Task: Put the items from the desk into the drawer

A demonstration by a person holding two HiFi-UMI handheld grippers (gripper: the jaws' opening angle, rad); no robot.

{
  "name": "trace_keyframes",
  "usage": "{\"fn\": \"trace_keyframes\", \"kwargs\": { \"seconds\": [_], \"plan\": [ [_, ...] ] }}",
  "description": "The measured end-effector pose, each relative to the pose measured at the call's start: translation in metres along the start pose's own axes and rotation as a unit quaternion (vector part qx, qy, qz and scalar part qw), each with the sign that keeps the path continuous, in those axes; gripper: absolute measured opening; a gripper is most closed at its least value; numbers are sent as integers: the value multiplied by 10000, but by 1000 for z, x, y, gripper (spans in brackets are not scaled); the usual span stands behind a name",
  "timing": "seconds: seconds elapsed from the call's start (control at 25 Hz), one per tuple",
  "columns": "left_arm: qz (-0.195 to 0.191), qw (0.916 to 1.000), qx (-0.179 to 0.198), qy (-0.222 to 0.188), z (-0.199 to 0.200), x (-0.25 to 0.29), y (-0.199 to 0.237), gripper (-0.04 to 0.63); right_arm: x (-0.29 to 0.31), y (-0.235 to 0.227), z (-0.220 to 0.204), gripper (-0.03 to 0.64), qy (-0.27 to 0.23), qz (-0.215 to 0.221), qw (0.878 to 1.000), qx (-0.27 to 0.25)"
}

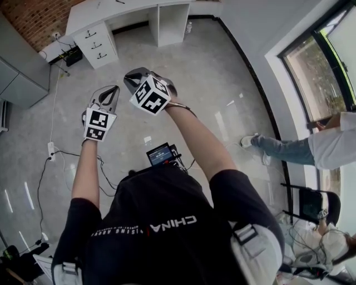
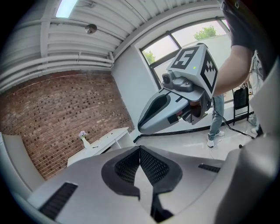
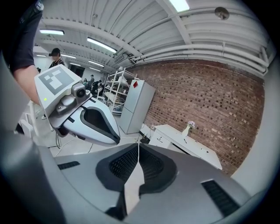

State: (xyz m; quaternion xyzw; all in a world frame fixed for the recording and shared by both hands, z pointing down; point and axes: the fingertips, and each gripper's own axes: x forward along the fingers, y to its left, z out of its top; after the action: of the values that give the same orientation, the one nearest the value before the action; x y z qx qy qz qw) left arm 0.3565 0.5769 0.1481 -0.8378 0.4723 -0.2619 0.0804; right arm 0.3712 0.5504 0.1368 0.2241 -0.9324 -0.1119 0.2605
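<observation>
Left gripper (image 1: 109, 92) is raised in mid-air, jaws together on nothing; right gripper (image 1: 133, 77), just beside it, is likewise closed and empty. Both seem merely carried, since the desk (image 1: 105, 14) and its drawers (image 1: 95, 45) stand well apart across the floor.

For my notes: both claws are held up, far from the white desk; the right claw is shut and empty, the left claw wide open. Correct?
No. The left claw is shut too: the left gripper view shows its jaws together, nothing between them. The right claw is shut and empty, and both are up, far from the white desk.
</observation>
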Motion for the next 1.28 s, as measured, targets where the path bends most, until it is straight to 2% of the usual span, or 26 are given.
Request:
{"fn": "trace_keyframes", "kwargs": {
  "seconds": [0.12,0.4,0.68,1.0,1.28],
  "plan": [
    [49,10000,-31,53,6,25,-4,12,0,-21,-17,17,-26,72,10000,10],
    [68,9999,-55,130,3,45,-18,12,-1,-35,-42,17,-66,155,9995,260],
    [-11,9999,-81,135,-22,73,16,12,42,-53,-49,17,78,80,9992,374],
    [-353,9992,-158,61,-63,137,127,12,155,-112,-27,17,396,-113,9981,450],
    [-526,9986,-81,-39,-91,178,255,12,267,-170,13,17,447,-250,9960,730]
  ]
}}
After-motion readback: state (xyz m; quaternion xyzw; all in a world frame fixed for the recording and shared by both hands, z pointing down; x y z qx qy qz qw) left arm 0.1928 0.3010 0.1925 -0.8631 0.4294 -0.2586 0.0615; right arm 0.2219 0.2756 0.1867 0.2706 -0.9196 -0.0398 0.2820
